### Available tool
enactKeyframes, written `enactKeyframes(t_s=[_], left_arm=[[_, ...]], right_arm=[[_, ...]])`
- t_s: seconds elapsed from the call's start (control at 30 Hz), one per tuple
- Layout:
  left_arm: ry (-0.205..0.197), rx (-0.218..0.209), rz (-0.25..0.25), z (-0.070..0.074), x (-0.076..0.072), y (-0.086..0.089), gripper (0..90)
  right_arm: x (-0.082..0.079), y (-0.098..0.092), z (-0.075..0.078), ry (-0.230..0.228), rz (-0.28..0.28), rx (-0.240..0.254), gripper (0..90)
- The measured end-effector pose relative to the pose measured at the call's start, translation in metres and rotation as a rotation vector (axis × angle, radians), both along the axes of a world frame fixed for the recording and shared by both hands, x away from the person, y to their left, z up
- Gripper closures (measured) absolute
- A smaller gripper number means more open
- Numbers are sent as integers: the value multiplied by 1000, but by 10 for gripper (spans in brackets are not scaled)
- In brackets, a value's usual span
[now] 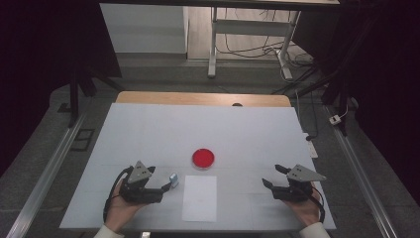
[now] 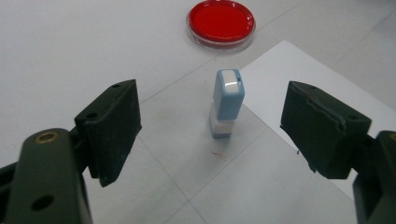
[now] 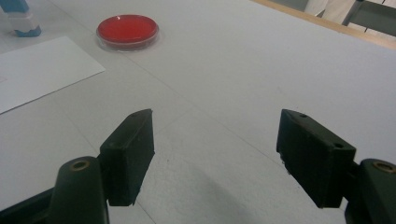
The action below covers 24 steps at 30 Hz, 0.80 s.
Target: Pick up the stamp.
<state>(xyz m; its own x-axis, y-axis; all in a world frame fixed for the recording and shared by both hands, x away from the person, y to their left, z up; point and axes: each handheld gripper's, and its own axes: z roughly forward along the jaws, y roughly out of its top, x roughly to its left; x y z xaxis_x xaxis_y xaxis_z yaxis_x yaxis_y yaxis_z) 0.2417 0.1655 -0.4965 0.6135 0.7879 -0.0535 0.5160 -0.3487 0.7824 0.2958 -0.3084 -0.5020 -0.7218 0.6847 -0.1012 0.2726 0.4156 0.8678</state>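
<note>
Our left gripper (image 2: 210, 135) fingers spread wide around the upright stamp (image 2: 227, 102), not touching, near the tabletop's (image 1: 148, 129) front edge beside the paper (image 1: 199, 198); right gripper (image 3: 217, 154) gapes too.

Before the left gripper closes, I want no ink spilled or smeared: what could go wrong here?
The stamp stands upright, tall and narrow, between the left gripper's open jaws; an off-centre close might tip it. It stands near the paper sheet's edge, so a fall could mark the sheet. The red ink dish lies just beyond; a push forward might reach it.
</note>
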Motion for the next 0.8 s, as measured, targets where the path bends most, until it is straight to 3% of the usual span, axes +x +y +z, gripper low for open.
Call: enactKeyframes(t_s=[0.57, 0.8], left_arm=[[12, 77, -9, -8, 17, -24, 216], [13, 109, -16, -11, 21, -29, 294]], right_arm=[[0, 1, -1, 2, -4, -2, 275], [1, 1, -2, 3, -3, -6, 274]])
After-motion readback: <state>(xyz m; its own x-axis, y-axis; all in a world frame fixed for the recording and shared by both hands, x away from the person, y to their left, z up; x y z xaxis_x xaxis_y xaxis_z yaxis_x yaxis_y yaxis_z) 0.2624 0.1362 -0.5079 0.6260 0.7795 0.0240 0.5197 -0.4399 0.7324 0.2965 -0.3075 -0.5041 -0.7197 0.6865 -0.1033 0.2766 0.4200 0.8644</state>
